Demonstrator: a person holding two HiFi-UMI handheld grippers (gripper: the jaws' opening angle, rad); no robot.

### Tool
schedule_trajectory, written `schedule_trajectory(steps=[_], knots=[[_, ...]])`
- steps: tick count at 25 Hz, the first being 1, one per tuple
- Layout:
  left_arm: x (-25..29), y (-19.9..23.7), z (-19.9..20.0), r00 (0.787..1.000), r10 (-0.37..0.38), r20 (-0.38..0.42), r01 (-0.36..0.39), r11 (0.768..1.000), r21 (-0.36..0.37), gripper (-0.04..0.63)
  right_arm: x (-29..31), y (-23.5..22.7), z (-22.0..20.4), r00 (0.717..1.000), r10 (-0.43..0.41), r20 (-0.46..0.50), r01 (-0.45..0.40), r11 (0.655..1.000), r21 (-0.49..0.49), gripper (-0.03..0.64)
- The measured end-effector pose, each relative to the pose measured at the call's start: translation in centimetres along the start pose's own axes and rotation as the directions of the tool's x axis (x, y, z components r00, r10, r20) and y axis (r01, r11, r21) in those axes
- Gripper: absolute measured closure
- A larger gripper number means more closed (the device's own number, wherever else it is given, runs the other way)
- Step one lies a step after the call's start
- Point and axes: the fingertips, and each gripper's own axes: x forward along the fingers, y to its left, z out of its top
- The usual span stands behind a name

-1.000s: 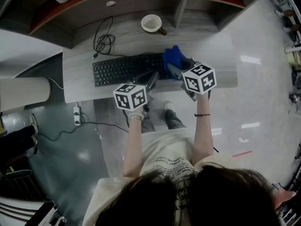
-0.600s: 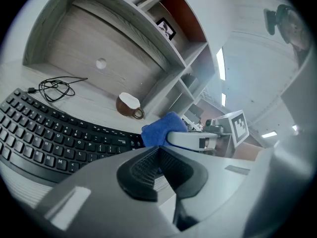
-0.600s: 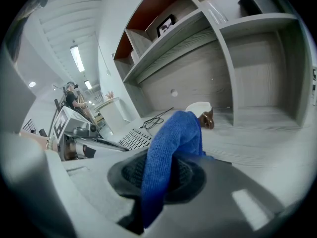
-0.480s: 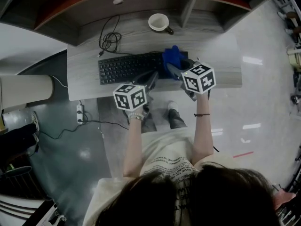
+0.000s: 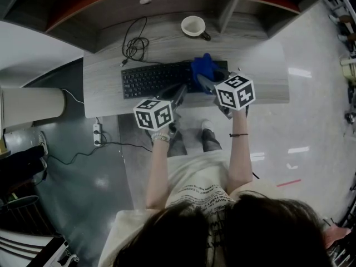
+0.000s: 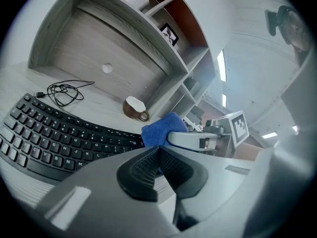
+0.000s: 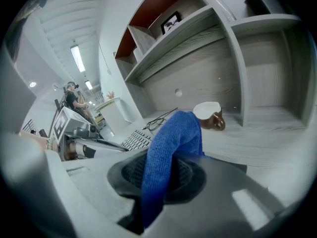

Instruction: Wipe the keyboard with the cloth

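Observation:
A black keyboard (image 5: 158,78) lies across the grey desk (image 5: 256,65). A blue cloth (image 5: 204,65) rests on the keyboard's right part, and my right gripper (image 5: 207,80) is shut on it. In the right gripper view the cloth (image 7: 174,142) hangs bunched between the pads. My left gripper (image 5: 180,90) hovers over the keyboard's front edge just left of the cloth, shut with nothing between its pads (image 6: 148,167). The left gripper view shows the keyboard (image 6: 47,135) to the left and the cloth (image 6: 159,129) just ahead.
A white-and-brown cup (image 5: 194,26) stands behind the keyboard, under the shelf unit (image 5: 167,1). The coiled keyboard cable (image 5: 134,44) lies at the back left. A power strip (image 5: 98,134) and cords lie on the floor below the desk's left end.
The desk has slid to the right in the head view while the grippers keep their place, so the cloth and both grippers now stand further left along the keyboard.

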Motion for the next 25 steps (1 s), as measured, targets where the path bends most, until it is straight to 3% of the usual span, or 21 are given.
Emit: schedule_trajectory(steps=[25], knots=[[-3.2, 3.6, 0.9, 1.000, -0.004, -0.014, 0.004, 1.000, 0.010, 0.589, 3.8, 2.7, 0.2, 1.000, -0.014, 0.007, 0.014, 1.000, 0.027, 0.558]])
